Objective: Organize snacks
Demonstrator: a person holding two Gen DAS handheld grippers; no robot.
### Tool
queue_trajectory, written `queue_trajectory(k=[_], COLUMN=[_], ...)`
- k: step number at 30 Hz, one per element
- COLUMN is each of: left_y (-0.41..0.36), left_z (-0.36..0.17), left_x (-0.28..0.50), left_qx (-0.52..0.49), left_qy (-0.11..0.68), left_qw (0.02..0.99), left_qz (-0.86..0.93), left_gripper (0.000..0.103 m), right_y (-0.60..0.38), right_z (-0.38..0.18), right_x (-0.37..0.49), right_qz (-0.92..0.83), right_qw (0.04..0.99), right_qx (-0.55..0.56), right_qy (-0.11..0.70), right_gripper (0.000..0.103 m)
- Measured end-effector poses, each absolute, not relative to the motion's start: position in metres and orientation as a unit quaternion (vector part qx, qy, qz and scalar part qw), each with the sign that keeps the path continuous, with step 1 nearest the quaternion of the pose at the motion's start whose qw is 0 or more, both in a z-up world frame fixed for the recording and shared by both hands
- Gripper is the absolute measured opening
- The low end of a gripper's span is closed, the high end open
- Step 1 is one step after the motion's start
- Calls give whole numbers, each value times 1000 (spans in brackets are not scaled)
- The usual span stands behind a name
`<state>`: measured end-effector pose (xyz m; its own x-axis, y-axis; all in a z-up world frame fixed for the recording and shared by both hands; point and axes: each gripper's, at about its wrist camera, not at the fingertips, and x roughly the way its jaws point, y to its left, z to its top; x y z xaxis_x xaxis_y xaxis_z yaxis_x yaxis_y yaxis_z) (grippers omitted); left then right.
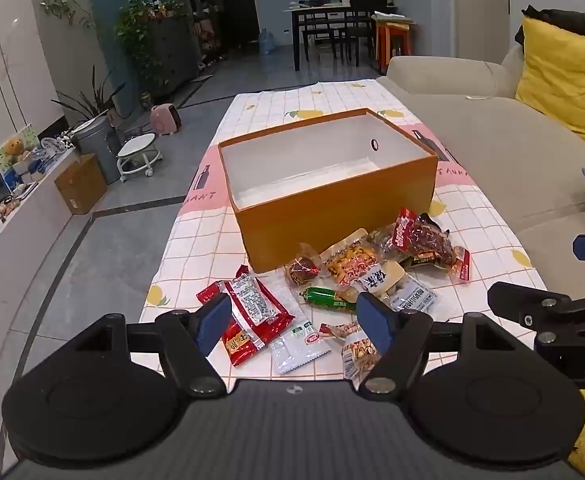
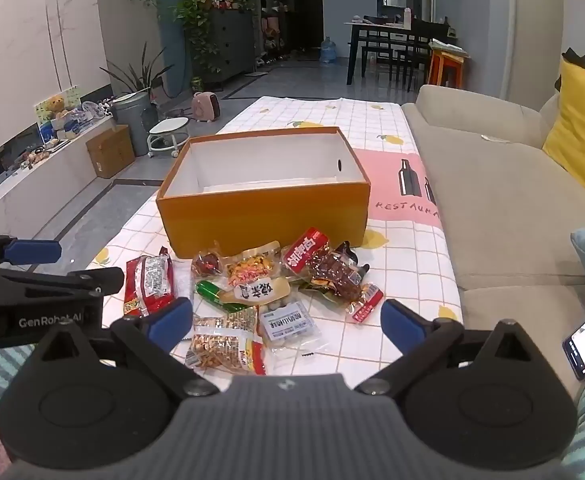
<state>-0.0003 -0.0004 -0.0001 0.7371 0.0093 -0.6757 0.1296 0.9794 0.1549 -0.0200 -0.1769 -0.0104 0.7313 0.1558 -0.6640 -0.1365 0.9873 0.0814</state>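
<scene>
Snacks [image 1: 356, 280] lay heaped on the checked tablecloth [image 1: 196, 240] just before the orange box [image 1: 332, 208], which stood open; left gripper [image 1: 294, 322] and right gripper [image 2: 286, 320] hovered above them, jaws apart, gripping nothing

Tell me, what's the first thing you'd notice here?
The big orange box stands open in the middle of the checkered tablecloth, and nothing shows inside it. Right in front of it lies a jumble of snack packets. A bright yellow cushion sits on the beige sofa at the right.
</scene>
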Motion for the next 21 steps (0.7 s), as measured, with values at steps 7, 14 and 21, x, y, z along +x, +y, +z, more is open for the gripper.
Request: queue_trajectory(k=[7, 14, 21], left_y=[1, 0, -1], left_z=[-6, -5, -6], left_x=[-3, 1, 1], left_qx=[93, 92, 95], left_qy=[366, 372, 376], left_qw=[925, 923, 921], left_qz=[-36, -40, -41], left_gripper=[84, 84, 84], right_y=[-176, -178, -179], right_z=[-9, -15, -10], right_x=[-21, -23, -20], right_qz=[78, 78, 72], right_qw=[931, 929, 926], right_qx=[12, 13, 18], right_qy=[357, 362, 369], right_gripper=[97, 98, 98])
